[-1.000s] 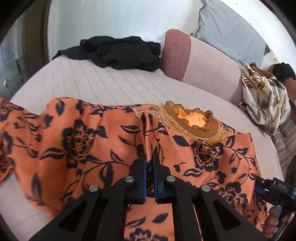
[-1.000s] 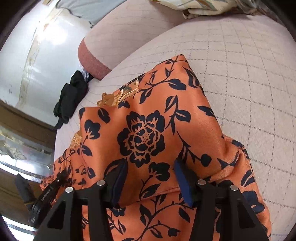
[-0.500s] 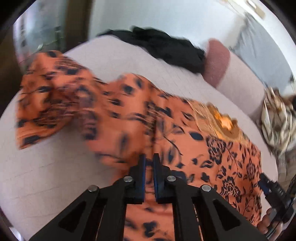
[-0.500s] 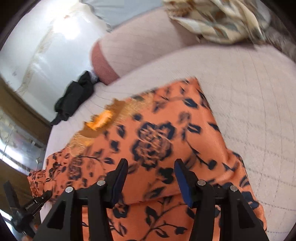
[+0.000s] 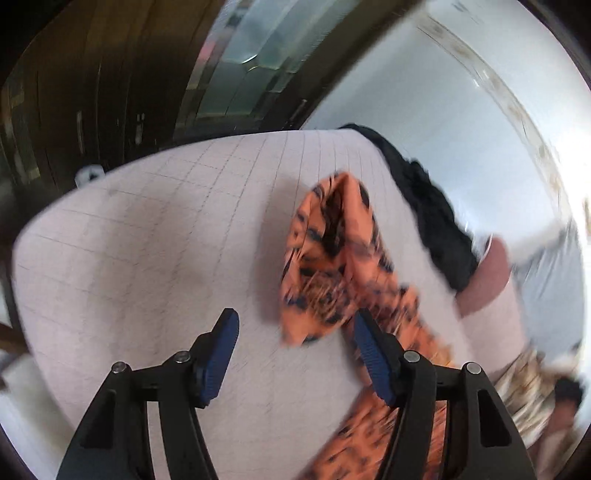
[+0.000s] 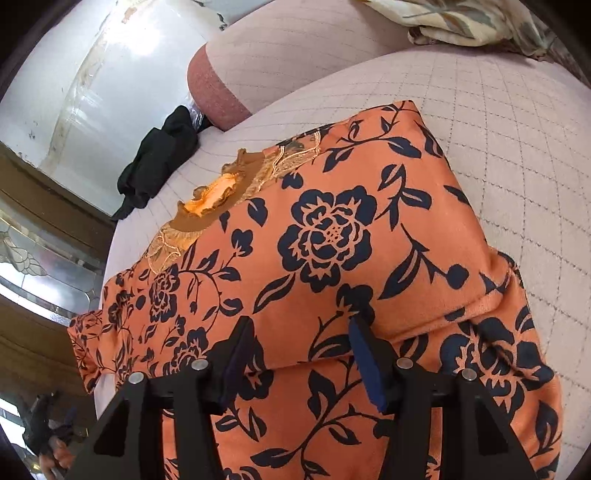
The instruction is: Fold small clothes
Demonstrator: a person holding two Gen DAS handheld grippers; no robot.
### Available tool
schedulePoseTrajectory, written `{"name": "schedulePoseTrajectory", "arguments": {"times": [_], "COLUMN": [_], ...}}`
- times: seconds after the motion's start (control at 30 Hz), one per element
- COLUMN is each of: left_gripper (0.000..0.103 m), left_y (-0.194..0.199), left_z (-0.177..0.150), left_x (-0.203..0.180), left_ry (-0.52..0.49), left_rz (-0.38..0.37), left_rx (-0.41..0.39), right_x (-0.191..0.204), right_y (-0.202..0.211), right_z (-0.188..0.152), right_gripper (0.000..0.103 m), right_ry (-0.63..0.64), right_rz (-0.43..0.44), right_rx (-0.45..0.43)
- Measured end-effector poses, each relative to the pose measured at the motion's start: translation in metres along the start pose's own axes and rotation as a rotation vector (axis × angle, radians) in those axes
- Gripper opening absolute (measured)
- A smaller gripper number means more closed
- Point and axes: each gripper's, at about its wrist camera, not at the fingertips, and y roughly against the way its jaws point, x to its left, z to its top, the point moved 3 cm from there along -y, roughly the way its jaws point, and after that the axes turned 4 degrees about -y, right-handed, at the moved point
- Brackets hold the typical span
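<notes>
An orange garment (image 6: pixel 332 236) with a dark flower print lies spread on the pale quilted bed (image 6: pixel 517 147), its frilled collar (image 6: pixel 210 199) towards the far left. My right gripper (image 6: pixel 299 328) stands open just over a folded edge of it, its pads apart and not pinching the cloth. In the blurred left wrist view, my left gripper (image 5: pixel 295 325) is opening. One loose end of the orange garment (image 5: pixel 332 258) lies on the bed (image 5: pixel 147 240) just beyond its fingertips. The pads press on nothing.
A black garment (image 6: pixel 162 155) is bunched at the bed's far edge by the wall, also the black garment (image 5: pixel 432 218) in the left view. A pink bolster (image 6: pixel 218 81) and a cream patterned cloth (image 6: pixel 461 18) lie further back. Dark wooden furniture (image 5: pixel 92 92) stands past the bed's left edge.
My left gripper was shut on the orange cloth; it swung to the left, rolled, opened and let the cloth go. The right gripper has hardly moved.
</notes>
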Motion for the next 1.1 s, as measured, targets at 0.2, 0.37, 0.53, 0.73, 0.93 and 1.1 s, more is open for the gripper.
{"name": "schedulePoseTrajectory", "arguments": {"times": [0.2,0.37,0.53,0.73,0.93,1.1], "left_gripper": [0.079,0.086,0.071,0.009,0.008,0.039], "left_y": [-0.042,-0.097,-0.134,-0.118,-0.072,-0.047], "left_z": [0.026,0.038,0.057,0.063,-0.003,-0.127], "left_x": [-0.052,-0.076,-0.056,-0.109,-0.238,-0.351], "left_ry": [0.019,-0.005,0.131,-0.113,-0.495,-0.893], "left_rz": [-0.082,0.039,0.048,0.124,0.045,-0.060], "left_rx": [0.111,0.165,0.116,0.009,0.001,0.168], "right_x": [0.009,0.013,0.010,0.007,-0.005,-0.020], "right_y": [-0.007,-0.009,-0.009,-0.009,-0.005,0.005], "right_z": [-0.001,0.001,0.002,0.005,0.010,0.014], "right_gripper": [0.060,0.064,0.064,0.064,0.062,0.062], "right_ry": [0.047,0.055,0.038,-0.002,-0.107,-0.188], "right_rz": [-0.040,-0.050,-0.022,-0.006,0.065,0.104], "right_rx": [-0.012,-0.006,0.006,0.022,0.055,0.050]}}
